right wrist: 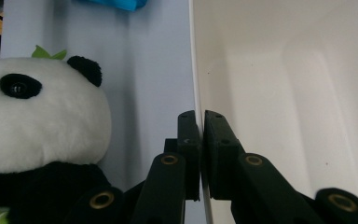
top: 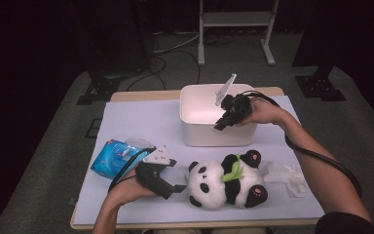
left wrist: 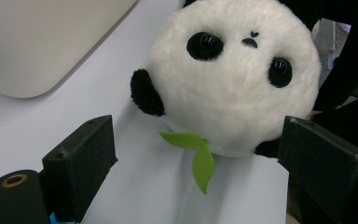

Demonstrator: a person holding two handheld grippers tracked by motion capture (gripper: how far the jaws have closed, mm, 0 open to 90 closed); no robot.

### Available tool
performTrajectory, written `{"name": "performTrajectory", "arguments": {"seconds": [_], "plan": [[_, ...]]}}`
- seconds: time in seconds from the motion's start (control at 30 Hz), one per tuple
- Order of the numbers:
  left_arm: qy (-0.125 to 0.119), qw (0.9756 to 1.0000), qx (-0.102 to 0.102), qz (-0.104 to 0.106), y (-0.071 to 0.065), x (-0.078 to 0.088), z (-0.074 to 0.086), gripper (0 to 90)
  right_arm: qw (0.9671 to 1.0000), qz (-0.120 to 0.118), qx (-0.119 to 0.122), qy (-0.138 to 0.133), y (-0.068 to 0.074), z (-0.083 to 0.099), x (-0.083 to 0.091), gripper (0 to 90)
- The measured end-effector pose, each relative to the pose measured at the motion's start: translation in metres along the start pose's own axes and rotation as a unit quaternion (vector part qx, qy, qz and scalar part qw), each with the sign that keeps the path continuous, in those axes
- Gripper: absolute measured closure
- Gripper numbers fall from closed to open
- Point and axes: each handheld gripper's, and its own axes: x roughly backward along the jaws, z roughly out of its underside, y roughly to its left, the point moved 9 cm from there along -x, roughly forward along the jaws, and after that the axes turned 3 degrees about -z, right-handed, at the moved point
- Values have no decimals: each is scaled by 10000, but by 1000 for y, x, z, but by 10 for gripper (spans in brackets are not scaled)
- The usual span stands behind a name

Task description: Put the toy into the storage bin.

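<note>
A white plastic bin stands at the back middle of the lavender mat. My right gripper is shut on the bin's near wall at its rim, one jaw outside and one inside. A plush panda lies in front of the bin, its head toward my left gripper. That gripper rests low on the mat, open, its jaws spread just short of the panda's head, with a green leaf between them. Neither pad touches the plush.
A blue packet lies on the mat's left side behind my left hand. A crumpled white cloth sits right of the panda. The mat covers a wooden table; a white stand's legs rise beyond it.
</note>
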Motion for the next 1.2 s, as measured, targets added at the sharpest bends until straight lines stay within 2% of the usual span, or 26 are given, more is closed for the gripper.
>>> {"name": "performTrajectory", "arguments": {"seconds": [0.2,0.43,0.57,0.93,1.2], "plan": [[-21,9999,-81,61,-4,0,-1,105,10000,30,0,16,13,2,0,850],[-23,9999,-149,35,-6,1,-3,105,9999,28,2,110,24,2,0,849],[3,9999,-122,23,-4,-1,-2,105,9999,-29,-57,114,30,2,-1,851],[38,9999,-120,41,-6,-3,-1,105,9999,-69,31,148,43,4,-1,851],[31,9999,-118,39,-6,-1,0,105,9998,-114,-38,144,51,4,-1,848]]}}
